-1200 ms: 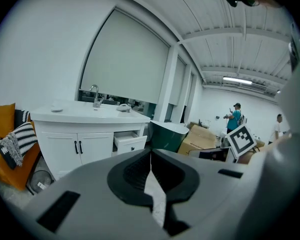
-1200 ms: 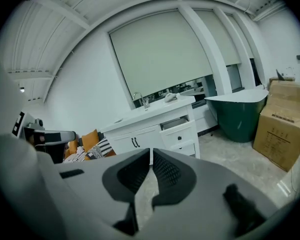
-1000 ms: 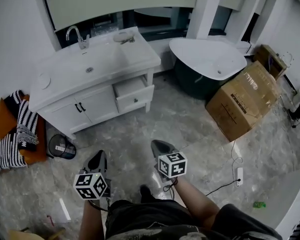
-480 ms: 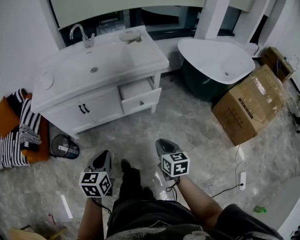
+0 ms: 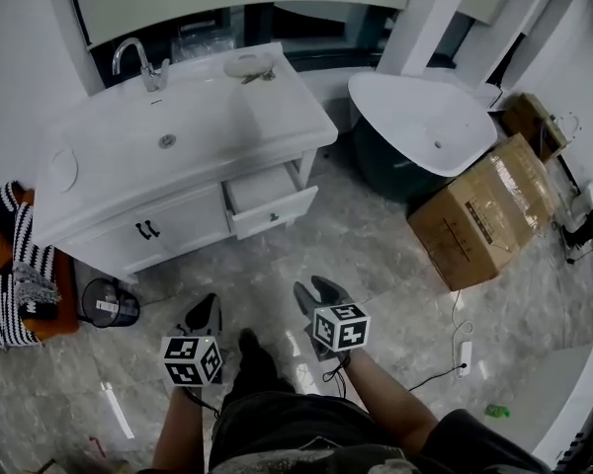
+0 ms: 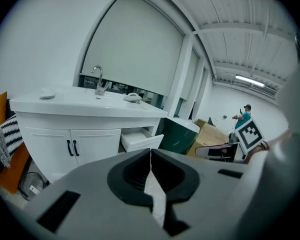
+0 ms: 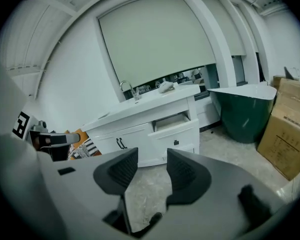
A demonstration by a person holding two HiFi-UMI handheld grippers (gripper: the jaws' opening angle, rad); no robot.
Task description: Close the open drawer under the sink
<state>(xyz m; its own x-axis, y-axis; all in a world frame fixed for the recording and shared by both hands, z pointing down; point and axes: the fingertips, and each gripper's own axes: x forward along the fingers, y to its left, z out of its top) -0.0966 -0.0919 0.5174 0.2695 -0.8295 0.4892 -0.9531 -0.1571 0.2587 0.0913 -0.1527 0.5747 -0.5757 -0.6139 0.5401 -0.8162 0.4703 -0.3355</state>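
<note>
You are holding the left gripper [image 5: 206, 310] with jaws together, empty. Well ahead, the drawer [image 5: 269, 201] is hanging open under the sink [image 5: 193, 126], perhaps halfway. The right gripper [image 5: 312, 290] is showing jaws apart, having just been opening, nothing between them.

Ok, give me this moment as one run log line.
drawer: open, untouched | left gripper: shut, empty | right gripper: jaws just opened, empty | position: above floor, short of vanity
</note>
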